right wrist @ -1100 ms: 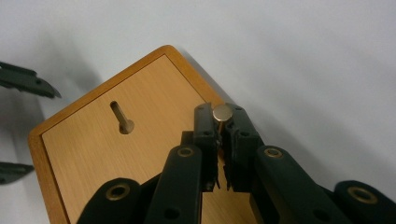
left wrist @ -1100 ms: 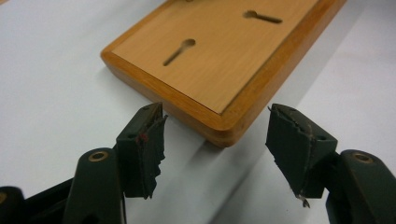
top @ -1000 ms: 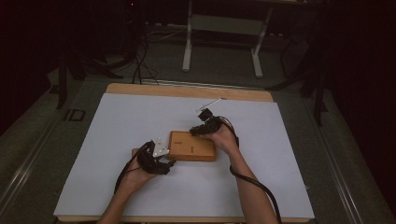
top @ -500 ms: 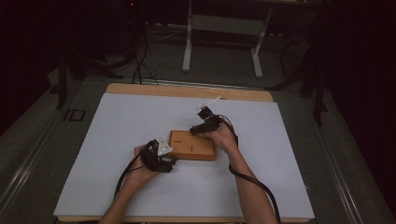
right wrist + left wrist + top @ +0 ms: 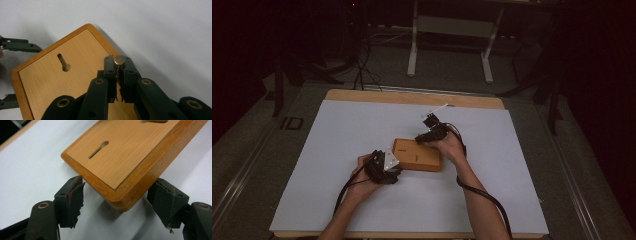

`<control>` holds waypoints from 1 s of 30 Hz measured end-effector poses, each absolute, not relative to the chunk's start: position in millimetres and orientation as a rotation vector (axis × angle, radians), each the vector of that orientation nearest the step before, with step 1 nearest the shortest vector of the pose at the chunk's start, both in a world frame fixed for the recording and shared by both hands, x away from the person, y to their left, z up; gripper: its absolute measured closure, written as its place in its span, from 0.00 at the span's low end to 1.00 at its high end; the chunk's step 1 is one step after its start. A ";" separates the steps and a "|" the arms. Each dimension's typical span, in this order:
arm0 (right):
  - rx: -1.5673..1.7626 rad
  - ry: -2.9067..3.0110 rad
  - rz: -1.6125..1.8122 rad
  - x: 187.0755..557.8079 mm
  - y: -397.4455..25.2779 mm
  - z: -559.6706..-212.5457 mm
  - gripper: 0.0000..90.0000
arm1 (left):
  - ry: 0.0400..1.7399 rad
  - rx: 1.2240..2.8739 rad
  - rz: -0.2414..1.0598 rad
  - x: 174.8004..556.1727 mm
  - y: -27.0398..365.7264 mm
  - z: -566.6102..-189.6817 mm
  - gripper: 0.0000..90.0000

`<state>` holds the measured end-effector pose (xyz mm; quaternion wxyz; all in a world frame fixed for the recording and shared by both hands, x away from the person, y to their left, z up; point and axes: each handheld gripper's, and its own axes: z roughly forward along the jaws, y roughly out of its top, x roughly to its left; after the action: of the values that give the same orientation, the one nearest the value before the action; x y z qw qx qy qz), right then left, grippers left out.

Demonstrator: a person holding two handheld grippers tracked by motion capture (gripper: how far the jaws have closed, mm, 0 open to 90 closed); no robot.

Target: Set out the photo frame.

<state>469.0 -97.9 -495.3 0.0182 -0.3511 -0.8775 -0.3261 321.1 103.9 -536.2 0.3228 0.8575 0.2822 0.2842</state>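
A wooden board (image 5: pixel 418 154) with two keyhole slots (image 5: pixel 98 149) lay flat near the middle of the white-covered table (image 5: pixel 337 135). The left hand-held gripper (image 5: pixel 384 167), at the board's 8 o'clock corner, stood spread wide, one jaw on either side of that corner without touching it. The right hand-held gripper (image 5: pixel 119 65), at the board's 1 o'clock edge, was clamped on a small brass-headed pin (image 5: pixel 119 60).
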 end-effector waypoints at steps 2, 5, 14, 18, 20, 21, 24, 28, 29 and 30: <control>-1.094 -2.719 -1.015 469.5 -98.1 -495.5 0.94 | 0.728 2.251 0.759 320.7 103.4 -535.8 0.33; -1.092 -2.716 -1.016 469.8 -98.4 -495.7 0.94 | 0.723 2.250 0.761 320.8 103.6 -535.8 0.33; -1.092 -2.744 -0.988 470.6 -95.6 -493.5 0.94 | 0.719 2.198 0.746 322.4 107.5 -530.8 0.35; -1.096 -2.738 -0.996 471.7 -96.0 -494.4 0.94 | 0.719 2.185 0.742 322.7 108.4 -529.7 0.36; -1.101 -2.739 -0.993 471.7 -95.9 -494.6 0.94 | 0.711 2.179 0.753 322.3 107.8 -529.1 0.36; -1.101 -2.739 -0.993 471.7 -95.9 -494.6 0.94 | 0.711 2.179 0.753 322.3 107.8 -529.1 0.36; -1.105 -2.733 -0.989 471.9 -96.1 -495.2 0.94 | 0.701 2.179 0.762 321.8 106.5 -528.6 0.36; -1.103 -2.732 -0.982 472.5 -96.1 -495.9 0.94 | 0.690 2.171 0.766 321.6 105.6 -527.8 0.36; -1.102 -2.733 -0.977 472.7 -96.1 -496.3 0.94 | 0.690 2.171 0.766 321.6 105.6 -527.8 0.36; -1.102 -2.732 -0.974 472.8 -96.1 -496.8 0.94 | 0.691 2.164 0.762 321.5 105.4 -527.6 0.36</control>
<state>472.8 -96.1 -496.8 0.0195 -0.3551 -0.8804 -0.3137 321.5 105.4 -527.6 0.3644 0.8411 0.2684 0.2961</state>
